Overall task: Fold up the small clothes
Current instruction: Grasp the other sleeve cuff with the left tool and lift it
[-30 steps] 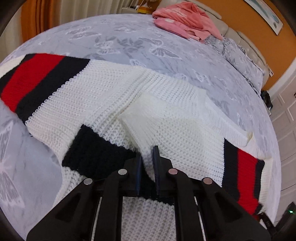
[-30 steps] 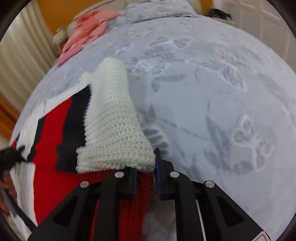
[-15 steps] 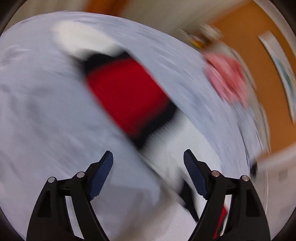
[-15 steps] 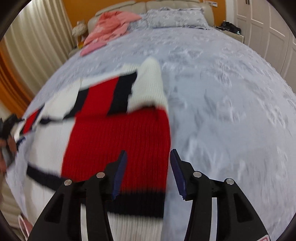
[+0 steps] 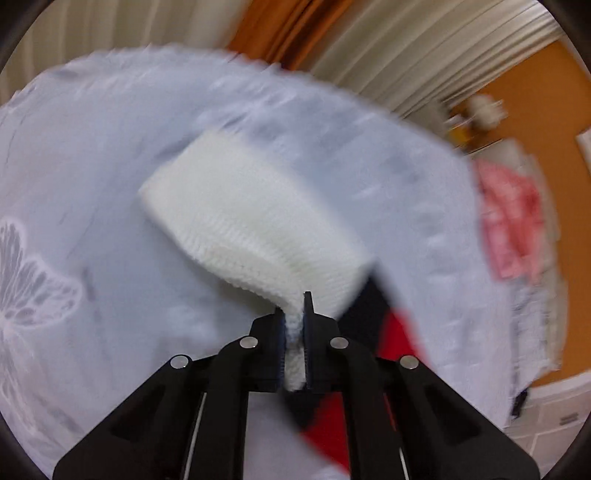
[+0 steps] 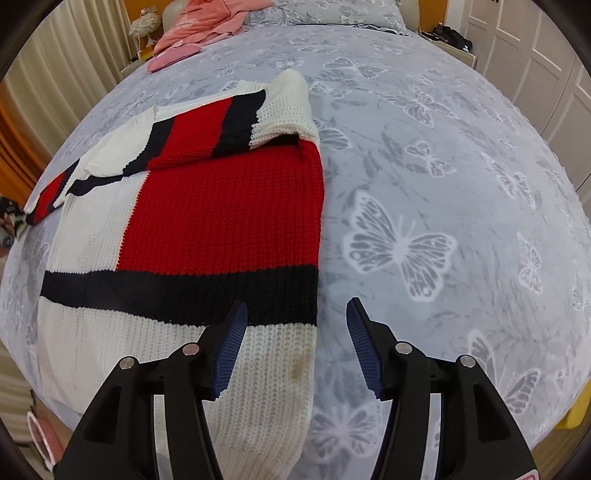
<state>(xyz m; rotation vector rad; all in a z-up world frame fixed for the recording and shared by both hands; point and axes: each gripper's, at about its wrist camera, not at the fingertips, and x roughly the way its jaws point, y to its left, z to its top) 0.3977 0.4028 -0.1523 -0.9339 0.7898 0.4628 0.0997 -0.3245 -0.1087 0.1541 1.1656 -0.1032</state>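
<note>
The left gripper [image 5: 293, 325] jaws are clamping the white cuff [image 5: 251, 221] of the sweater [image 6: 207, 236], having opened and closed again within the last second, so the second sleeve is probably being folded next. The right gripper [image 6: 295, 332] jaws have just been opening, now half open and empty; its sleeve, held a second ago, is lying across the sweater on the bed [image 6: 443, 147].

Sweater [image 6: 207, 229] flat on bed [image 6: 443, 184], sleeve [image 6: 236, 122] across its far end; clothes pile [image 6: 207, 22] behind.

Butterfly-print bed [image 6: 424, 155] under knit sweater [image 6: 221, 221]
</note>
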